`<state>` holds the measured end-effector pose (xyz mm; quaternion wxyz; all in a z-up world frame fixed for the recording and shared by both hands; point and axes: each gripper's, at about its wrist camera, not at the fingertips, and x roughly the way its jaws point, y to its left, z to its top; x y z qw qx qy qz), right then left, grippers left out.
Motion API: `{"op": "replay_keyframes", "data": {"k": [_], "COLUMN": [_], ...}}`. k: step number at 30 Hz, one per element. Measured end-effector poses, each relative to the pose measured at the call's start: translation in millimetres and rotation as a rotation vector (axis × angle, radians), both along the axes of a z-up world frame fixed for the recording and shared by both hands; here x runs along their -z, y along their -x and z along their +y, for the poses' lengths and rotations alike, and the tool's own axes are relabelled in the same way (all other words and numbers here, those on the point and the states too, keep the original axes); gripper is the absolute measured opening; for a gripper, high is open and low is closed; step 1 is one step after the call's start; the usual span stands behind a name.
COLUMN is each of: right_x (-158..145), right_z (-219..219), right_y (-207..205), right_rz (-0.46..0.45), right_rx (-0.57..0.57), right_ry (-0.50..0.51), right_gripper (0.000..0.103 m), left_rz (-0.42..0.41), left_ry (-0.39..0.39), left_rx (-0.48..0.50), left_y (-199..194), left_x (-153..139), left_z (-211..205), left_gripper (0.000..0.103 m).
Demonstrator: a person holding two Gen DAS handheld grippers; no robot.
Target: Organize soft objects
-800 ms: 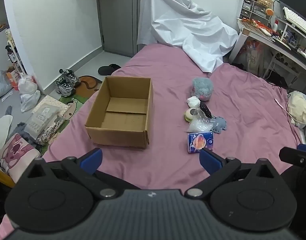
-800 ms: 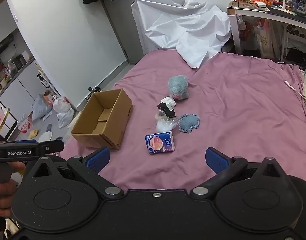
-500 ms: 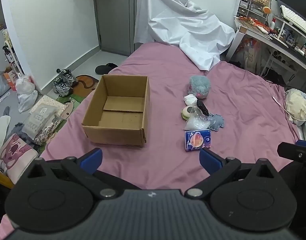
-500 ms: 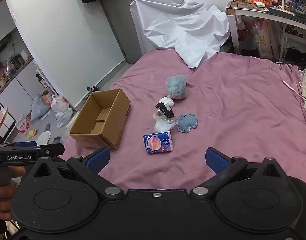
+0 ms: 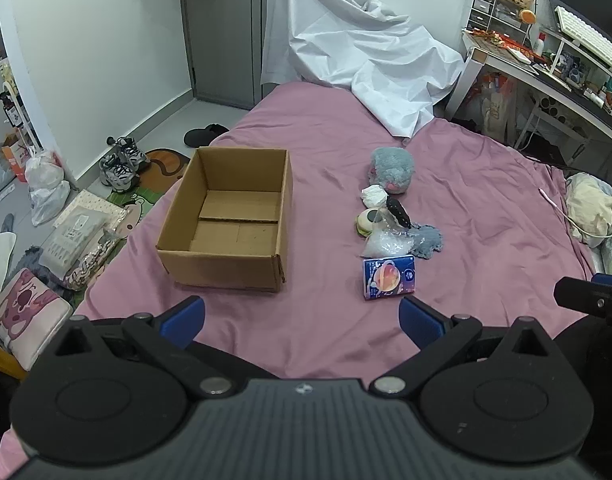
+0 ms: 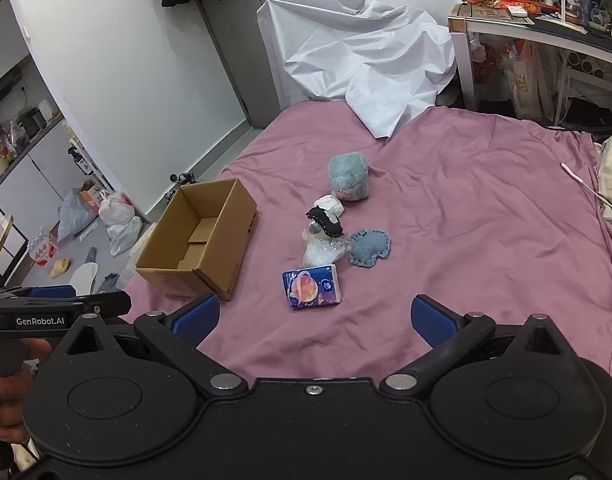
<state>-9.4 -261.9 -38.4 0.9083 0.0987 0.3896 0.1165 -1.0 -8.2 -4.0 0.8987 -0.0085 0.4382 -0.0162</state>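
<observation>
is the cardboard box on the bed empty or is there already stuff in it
Empty. The box stands upright with its top open, and only its bare cardboard floor shows in both views. The soft things, such as the tissue pack, lie outside on the bedsheet.

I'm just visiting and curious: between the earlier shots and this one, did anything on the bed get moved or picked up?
Nothing was picked up or let go. Only the cameras drifted slightly. The left gripper and right gripper stay open and empty, short of the pile. The cardboard box remains empty, and the tissue pack, blue plush and other soft things lie where they were.
</observation>
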Motion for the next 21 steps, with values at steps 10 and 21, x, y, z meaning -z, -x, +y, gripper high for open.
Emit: {"op": "replay_keyframes", "data": {"k": [10, 21], "right_x": [-0.2, -0.3], "right_z": [1.2, 1.1], "right_y": [-1.3, -1.5], "right_rz": [0.000, -0.001], "right_rx": [0.003, 0.002], "right_ry": [0.005, 0.005], "right_gripper": [0.103, 0.103], "left_rz": [0.000, -0.001], "left_ry": [0.000, 0.003], "left_rx": [0.001, 0.001], "left_y": [-0.2, -0.3], "left_x": [-2.1, -2.9], "left_z": [-0.4, -0.2], "left_gripper": [0.102, 0.102]}}
